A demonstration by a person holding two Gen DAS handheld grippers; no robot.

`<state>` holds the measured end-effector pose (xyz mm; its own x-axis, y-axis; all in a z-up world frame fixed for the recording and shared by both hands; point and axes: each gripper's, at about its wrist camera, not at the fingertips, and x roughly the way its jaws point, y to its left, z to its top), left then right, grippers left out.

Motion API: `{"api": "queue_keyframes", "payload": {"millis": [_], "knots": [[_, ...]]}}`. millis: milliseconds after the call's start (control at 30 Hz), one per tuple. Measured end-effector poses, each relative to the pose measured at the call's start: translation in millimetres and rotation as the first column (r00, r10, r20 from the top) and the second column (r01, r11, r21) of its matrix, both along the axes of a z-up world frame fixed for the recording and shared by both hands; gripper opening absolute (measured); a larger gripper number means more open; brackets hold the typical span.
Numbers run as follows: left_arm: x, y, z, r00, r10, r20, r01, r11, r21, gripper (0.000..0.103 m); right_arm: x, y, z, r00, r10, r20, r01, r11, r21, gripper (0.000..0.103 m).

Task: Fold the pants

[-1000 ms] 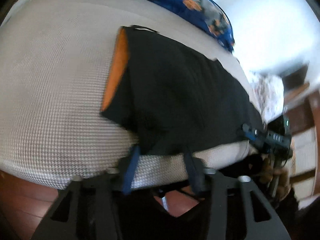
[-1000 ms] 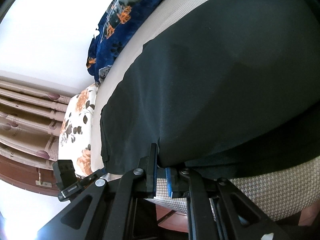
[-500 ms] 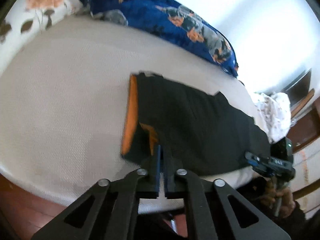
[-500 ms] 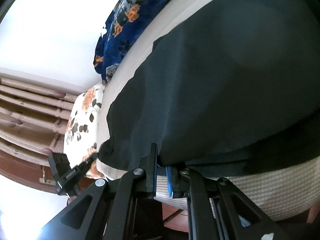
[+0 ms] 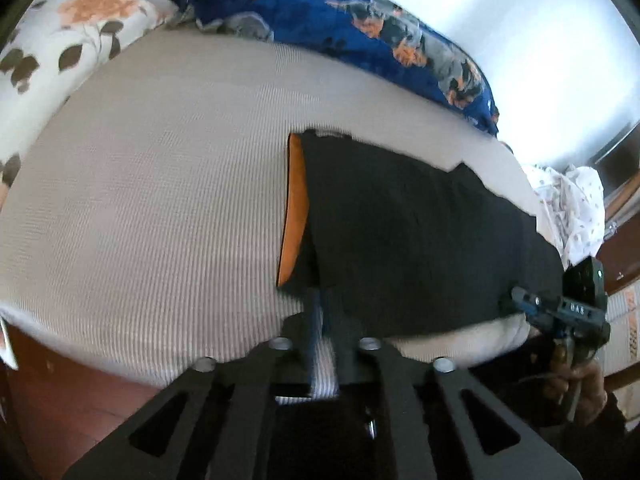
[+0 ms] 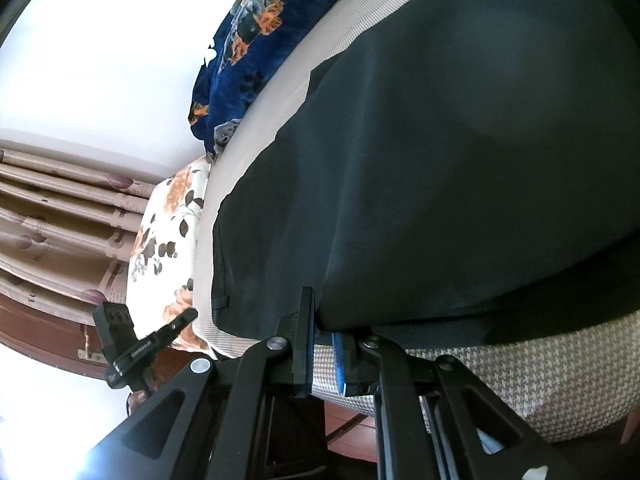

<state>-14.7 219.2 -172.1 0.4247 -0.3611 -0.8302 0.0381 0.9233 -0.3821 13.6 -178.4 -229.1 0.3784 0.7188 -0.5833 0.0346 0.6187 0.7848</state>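
Observation:
Black pants [image 5: 420, 232] with an orange waistband lining [image 5: 294, 204] lie flat along the near edge of a beige bed [image 5: 160, 184]. My left gripper [image 5: 322, 304] is shut on the near waist corner of the pants. My right gripper [image 6: 326, 320] is shut on the near hem edge of the pants [image 6: 460, 152]; it also shows in the left wrist view [image 5: 516, 300] at the far right. The left gripper shows in the right wrist view [image 6: 188, 318] at the lower left.
A blue floral blanket [image 5: 360, 28] lies along the bed's far side by the wall. A white floral pillow [image 5: 60, 40] sits at the left end, and a crumpled white cloth [image 5: 572, 208] at the right. Red-brown floor [image 5: 80, 408] runs below the bed edge. Curtains [image 6: 52, 216] hang beyond.
My left gripper closed from wide open onto the waist corner of the pants and pulled back, so more of the bed shows. My right gripper stayed shut on the hem.

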Motion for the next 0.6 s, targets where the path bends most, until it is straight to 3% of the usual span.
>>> {"api": "queue_keyframes", "payload": {"millis": [33,67,133,167,233,333,400,433,600], "knots": [[0,0,-6,0.999,-0.003,-0.039,0.003,1.000,0.001,0.036,0,0,-1,1.000,0.001,0.000,-0.001,1.000,-0.002,0.011],[0,1,-10,0.998,-0.004,-0.059,0.003,1.000,-0.014,0.042,0,0,-1,1.000,0.003,0.000,-0.003,1.000,-0.004,0.011],[2,0,-19,0.996,-0.013,-0.089,0.005,0.996,-0.092,0.043,0,1,-1,1.000,0.006,0.001,-0.006,1.000,-0.009,0.011],[4,-3,-23,0.993,-0.030,-0.111,0.016,0.992,-0.126,0.049,1,1,0,1.000,0.007,0.002,-0.007,1.000,-0.012,0.011],[9,-9,-30,0.990,-0.048,-0.136,0.029,0.990,-0.137,0.055,1,1,1,1.000,0.008,0.003,-0.008,1.000,-0.014,0.011],[15,-17,-36,0.991,-0.055,-0.125,0.035,0.987,-0.155,0.055,1,1,1,1.000,0.009,0.003,-0.009,1.000,-0.015,0.011],[16,-19,-35,0.993,-0.050,-0.109,0.030,0.983,-0.179,0.036,0,1,0,1.000,0.007,0.002,-0.007,1.000,-0.014,0.011],[17,-19,-35,0.993,-0.043,-0.112,0.026,0.988,-0.155,0.030,1,1,1,1.000,0.008,0.003,-0.008,1.000,-0.014,0.011],[17,-21,-7,0.999,-0.032,-0.006,0.032,0.995,-0.094,0.022,0,3,0,1.000,0.013,0.010,-0.013,1.000,0.001,0.011]]}}
